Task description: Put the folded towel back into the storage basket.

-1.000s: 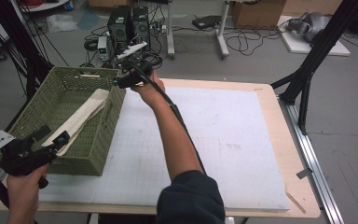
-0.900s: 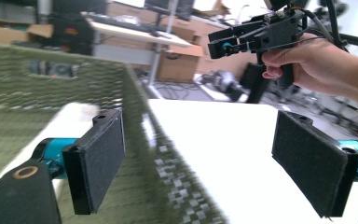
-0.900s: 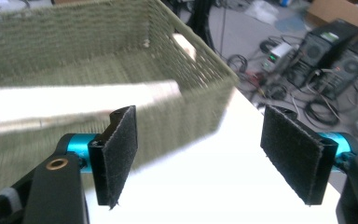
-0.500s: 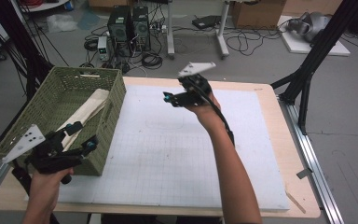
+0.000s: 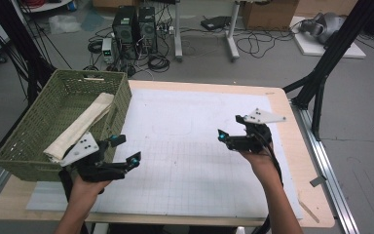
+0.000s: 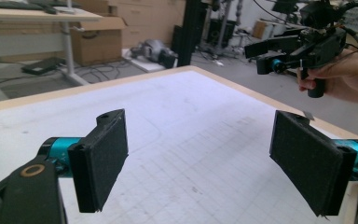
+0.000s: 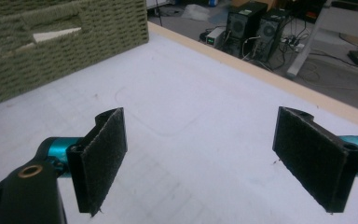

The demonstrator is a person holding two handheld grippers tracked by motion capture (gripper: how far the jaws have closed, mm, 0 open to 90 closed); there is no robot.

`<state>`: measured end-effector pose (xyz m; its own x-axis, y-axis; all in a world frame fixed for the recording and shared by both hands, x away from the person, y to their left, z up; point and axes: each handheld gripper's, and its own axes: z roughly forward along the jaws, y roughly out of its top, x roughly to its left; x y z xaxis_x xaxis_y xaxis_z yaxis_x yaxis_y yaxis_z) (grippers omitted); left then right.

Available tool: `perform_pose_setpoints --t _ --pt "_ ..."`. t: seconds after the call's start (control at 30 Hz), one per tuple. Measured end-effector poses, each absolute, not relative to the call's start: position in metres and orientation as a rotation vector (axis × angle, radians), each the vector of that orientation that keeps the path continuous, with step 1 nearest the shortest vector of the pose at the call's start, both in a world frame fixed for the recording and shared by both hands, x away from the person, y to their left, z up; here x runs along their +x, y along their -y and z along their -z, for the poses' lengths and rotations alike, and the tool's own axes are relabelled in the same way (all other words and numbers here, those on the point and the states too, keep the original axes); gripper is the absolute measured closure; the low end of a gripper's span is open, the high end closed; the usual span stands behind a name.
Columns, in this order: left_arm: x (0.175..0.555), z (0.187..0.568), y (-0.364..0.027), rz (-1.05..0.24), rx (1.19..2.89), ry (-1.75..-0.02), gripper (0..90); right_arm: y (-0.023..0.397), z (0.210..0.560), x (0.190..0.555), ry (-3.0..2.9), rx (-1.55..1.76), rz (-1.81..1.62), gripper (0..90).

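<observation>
Both grippers held wide apart and empty above the white mat [image 5: 185,146].
We see the left gripper [image 5: 125,150] beside the green basket [image 5: 24,161], the right gripper [image 5: 229,131] opposite; the folded cloth [image 5: 80,127] (long axis running front to back) lies inside the basket.

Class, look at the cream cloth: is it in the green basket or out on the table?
In. The cream cloth lies lengthwise inside the green basket.
</observation>
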<state>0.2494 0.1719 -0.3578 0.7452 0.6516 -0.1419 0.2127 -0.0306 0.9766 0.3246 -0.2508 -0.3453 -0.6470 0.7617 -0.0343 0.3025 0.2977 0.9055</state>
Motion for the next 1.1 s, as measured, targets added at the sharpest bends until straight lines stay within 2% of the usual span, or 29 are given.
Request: perform_pose_setpoints --t 0.43,1.1 --pt "0.259 0.386 -0.131 -0.405 1.677 -0.646 18.9 0.302 0.380 0.270 -1.988 1.018 -1.293 16.2" --pt "0.262 0.414 -0.118 -0.380 1.750 -0.644 18.9 0.325 0.412 0.239 -2.001 1.056 -1.222 16.2"
